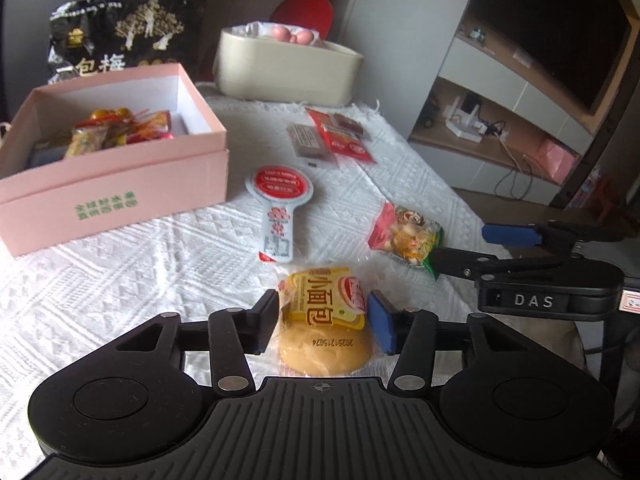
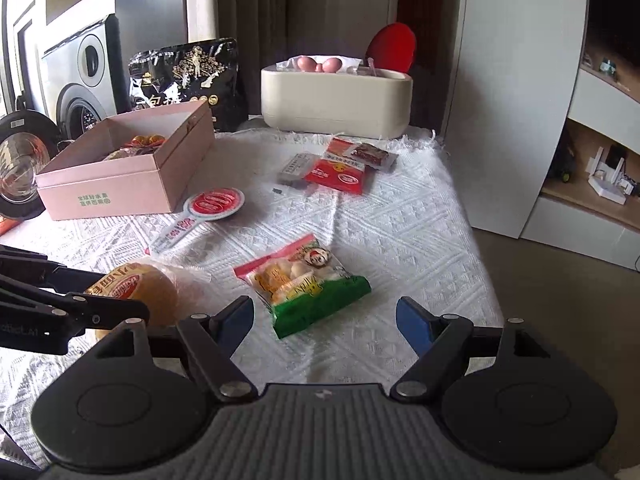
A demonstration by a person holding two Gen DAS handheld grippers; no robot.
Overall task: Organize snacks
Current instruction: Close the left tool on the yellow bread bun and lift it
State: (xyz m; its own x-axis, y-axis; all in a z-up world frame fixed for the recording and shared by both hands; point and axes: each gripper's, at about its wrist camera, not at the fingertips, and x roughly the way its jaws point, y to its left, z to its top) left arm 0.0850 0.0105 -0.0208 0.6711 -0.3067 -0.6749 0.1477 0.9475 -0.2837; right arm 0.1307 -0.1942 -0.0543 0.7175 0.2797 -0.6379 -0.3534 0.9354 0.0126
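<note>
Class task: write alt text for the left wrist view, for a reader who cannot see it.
The left hand-held gripper closes on a wrapped yellow bun on a white tablecloth. Behind sit an open pink box holding snacks and loose packets; the right hand-held gripper reaches in at right.

Tabletop (image 1: 120, 288): white woven cloth, raised diamond texture, matt, fringed far edge. Pink box (image 1: 120, 200): matt cardboard, smooth, white inside. Bread bun pack (image 1: 320, 316): clear glossy plastic film with a yellow printed label. Biscuit pack (image 2: 304, 284): shiny plastic film. Black pouch (image 2: 188, 76): glossy foil-like. Cream bin (image 2: 336, 100): smooth matt plastic. Left claw (image 1: 324, 322): matt black plastic, ribbed body, bare metal pivot pins, blue rubbery pads (image 1: 380, 326).
</note>
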